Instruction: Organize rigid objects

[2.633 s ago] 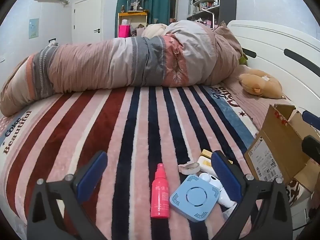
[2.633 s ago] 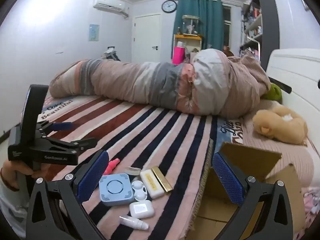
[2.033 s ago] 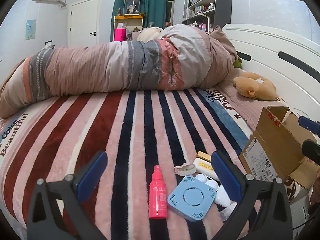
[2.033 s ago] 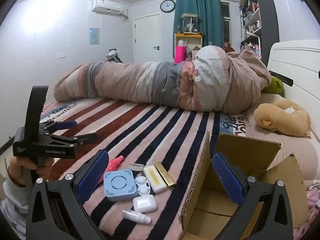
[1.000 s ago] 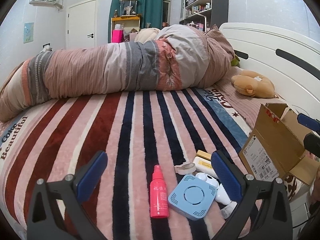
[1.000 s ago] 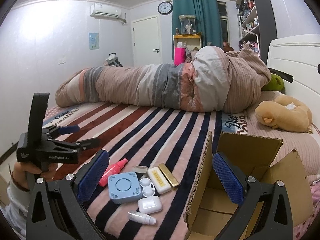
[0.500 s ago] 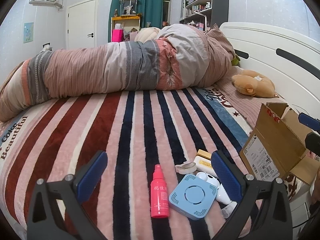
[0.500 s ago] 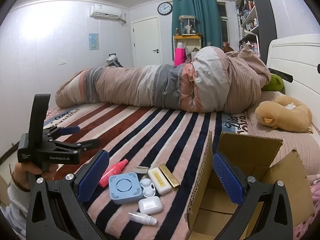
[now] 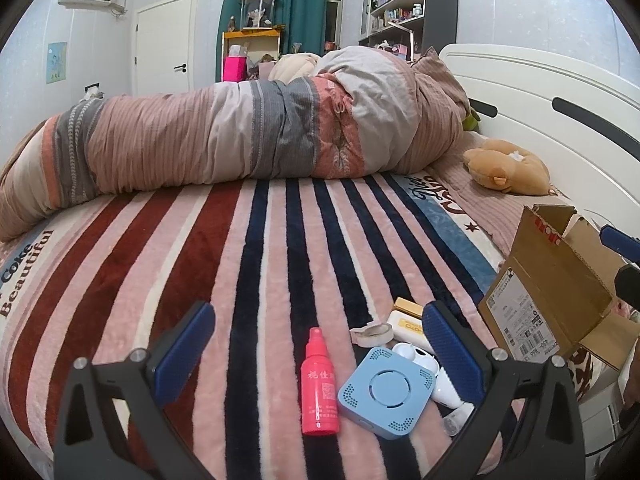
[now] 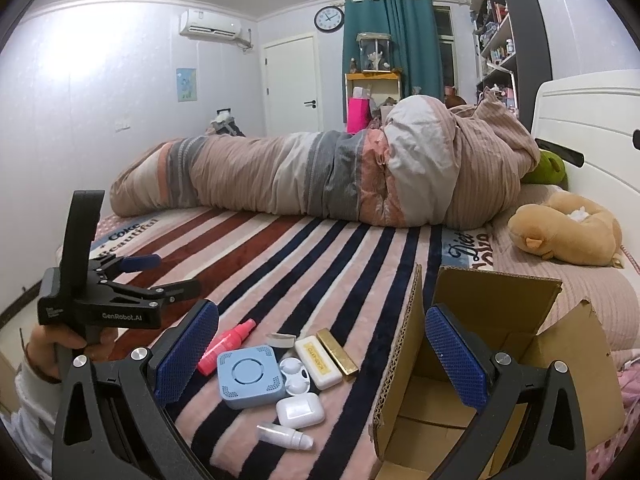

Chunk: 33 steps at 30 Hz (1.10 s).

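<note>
Small objects lie on the striped blanket near the bed's front edge: a pink spray bottle (image 9: 320,385), a light blue square device (image 9: 387,392), a white earbud case (image 10: 300,410), a white lens case (image 10: 295,376), a cream bar (image 10: 318,362), a gold bar (image 10: 337,351), a tape roll (image 9: 371,333) and a small white tube (image 10: 285,437). An open cardboard box (image 10: 496,364) stands to their right. My left gripper (image 9: 318,346) is open and empty above the bottle; it also shows in the right wrist view (image 10: 156,274). My right gripper (image 10: 320,356) is open and empty, straddling the box's left wall.
A rolled striped duvet (image 9: 240,140) lies across the back of the bed. A tan plush toy (image 9: 506,170) rests by the white headboard (image 9: 540,92). The blanket (image 9: 200,248) stretches between the duvet and the objects.
Both grippers have only drifted slightly; the views shift a little. Both stay open, and no object has moved.
</note>
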Available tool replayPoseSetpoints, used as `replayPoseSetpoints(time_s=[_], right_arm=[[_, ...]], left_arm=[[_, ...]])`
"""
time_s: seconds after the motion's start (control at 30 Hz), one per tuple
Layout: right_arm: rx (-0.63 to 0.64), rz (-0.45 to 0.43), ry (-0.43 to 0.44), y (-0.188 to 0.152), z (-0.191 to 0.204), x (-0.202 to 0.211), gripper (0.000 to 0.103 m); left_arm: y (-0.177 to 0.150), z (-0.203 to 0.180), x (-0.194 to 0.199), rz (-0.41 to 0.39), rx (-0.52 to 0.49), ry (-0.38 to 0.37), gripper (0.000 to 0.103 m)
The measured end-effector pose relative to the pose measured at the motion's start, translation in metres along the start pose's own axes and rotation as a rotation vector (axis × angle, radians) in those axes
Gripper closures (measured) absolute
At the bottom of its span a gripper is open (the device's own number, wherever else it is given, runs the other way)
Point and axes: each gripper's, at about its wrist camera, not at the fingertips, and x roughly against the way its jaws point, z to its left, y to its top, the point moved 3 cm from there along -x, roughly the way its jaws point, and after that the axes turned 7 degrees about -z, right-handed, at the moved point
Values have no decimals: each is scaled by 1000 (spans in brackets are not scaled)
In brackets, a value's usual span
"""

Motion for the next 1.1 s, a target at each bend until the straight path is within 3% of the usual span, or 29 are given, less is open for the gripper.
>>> replayPoseSetpoints(time_s=[0.3,0.47,0.6,0.73,0.87,0.97,1.1], right_arm=[[4,4,6,1,2,2,1],[43,-14,7,2,11,5,17],[58,-1,71,-3,32,4,47],[17,96,147,-34,58,-11,47],[-62,210,153,-74,68,-30,42],[-49,255,63,-103,68,-42,20],[-4,311,-85,-136,59,-63,19]], left_arm=[[0,0,0,-1,-3,0,0],[-1,1,-2,0,2,-9,0],[-5,8,-6,1,7,-26,0],[-17,15,-23,51,-4,-22,0],[-32,14,-40,111,-30,-24,0],[-38,7,-44,131,-53,-64,0],[-44,-13,-44,144,-93,-153,0]])
